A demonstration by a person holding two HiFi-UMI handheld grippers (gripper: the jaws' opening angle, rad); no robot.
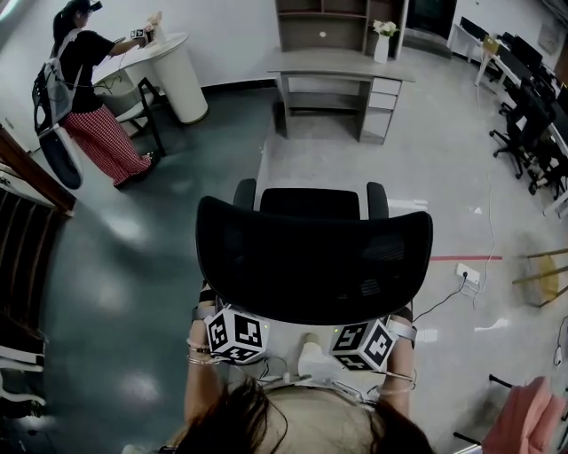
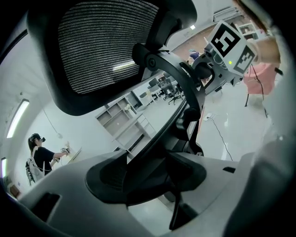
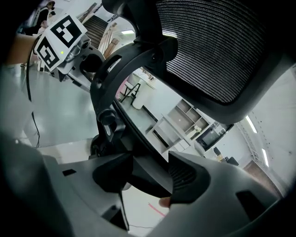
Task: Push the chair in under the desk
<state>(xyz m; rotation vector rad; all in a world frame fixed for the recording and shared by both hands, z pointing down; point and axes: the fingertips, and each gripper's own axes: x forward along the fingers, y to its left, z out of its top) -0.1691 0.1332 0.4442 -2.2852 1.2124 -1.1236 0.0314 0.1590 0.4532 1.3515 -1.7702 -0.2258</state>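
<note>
- Black mesh-back office chair (image 1: 315, 253) stood on the glossy grey floor (image 1: 160, 266), backrest toward the camera and seat facing the grey desk with drawers (image 1: 319, 62). It was well apart from the desk, with open floor between them.
- Chair count: 1 held. 2 armrests showed past the backrest top.
- Left gripper (image 2: 148, 173): both pads were pressed on the dark curved frame bar behind the backrest, clamped with no gap.
- Right gripper (image 3: 148, 178): same grip, pads closed tight on the frame bar on the other side.
- Markings: left marker cube (image 1: 235, 335) and right marker cube (image 1: 364, 344) carried black-and-white square code patterns. That was the only print legible.
- Desk: 1, with a drawer stack on its right side. 1 white vase with pale flowers (image 1: 383, 40) stood on top, and 1 open shelf unit (image 1: 333, 22) was behind it.
- Floor to the right of the chair: 1 white power strip (image 1: 468, 273) with a cable, next to 1 red tape line (image 1: 466, 258).
- Rear left: 1 person in a black top and checked trousers (image 1: 84, 80) at 1 white round table (image 1: 169, 66).
- Far right: a row of black office chairs (image 1: 524, 133), exact count unclear.
- Bottom right: pink cloth (image 1: 528, 417) lay over a frame.
</note>
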